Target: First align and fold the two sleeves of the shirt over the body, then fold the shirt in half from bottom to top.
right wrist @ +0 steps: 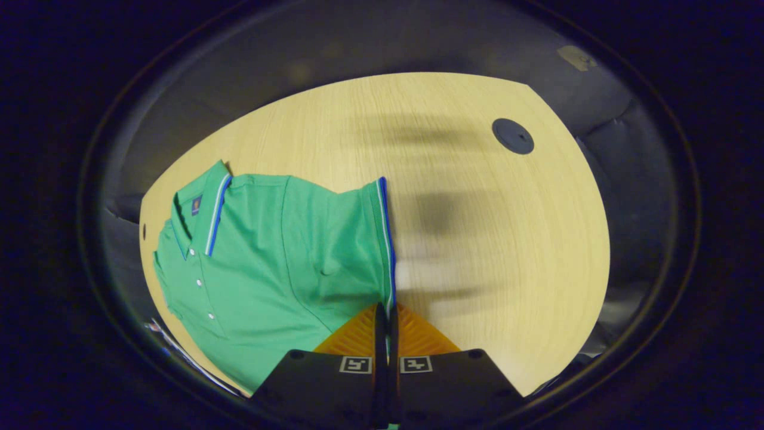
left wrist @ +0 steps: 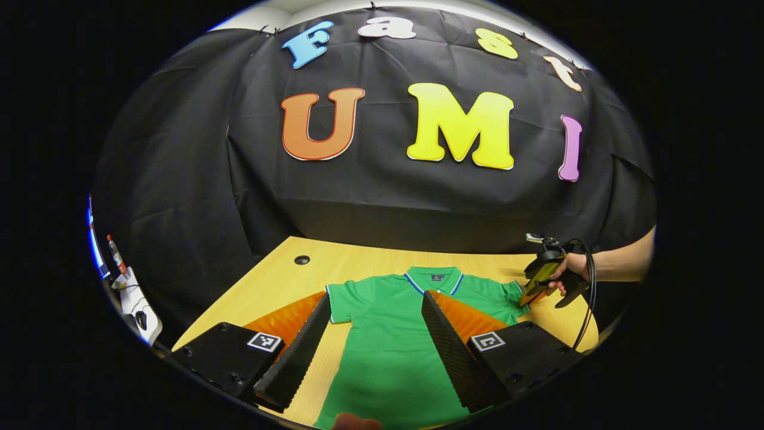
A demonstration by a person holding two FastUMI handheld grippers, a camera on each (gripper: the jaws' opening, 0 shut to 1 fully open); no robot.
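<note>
My right gripper (right wrist: 387, 319) is clenched on the sleeve (right wrist: 358, 239) hem; the left gripper (left wrist: 376, 334) is released above the shirt (left wrist: 394, 334) on the tabletop (right wrist: 489, 239) — a shallow pinch could slip, misaligning the fold.

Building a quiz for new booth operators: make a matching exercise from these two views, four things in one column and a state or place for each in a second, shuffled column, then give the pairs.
Things:
1. left gripper
2. right gripper
3. shirt collar
4. round black cap

States or places:
A. set into the wooden table, away from the shirt
B. fingers spread wide, hovering above the green shirt
C. at the shirt's far end, toward the booth wall
D. fingers pinched together on the blue-trimmed sleeve cuff

Pairs: 1-B, 2-D, 3-C, 4-A
</note>
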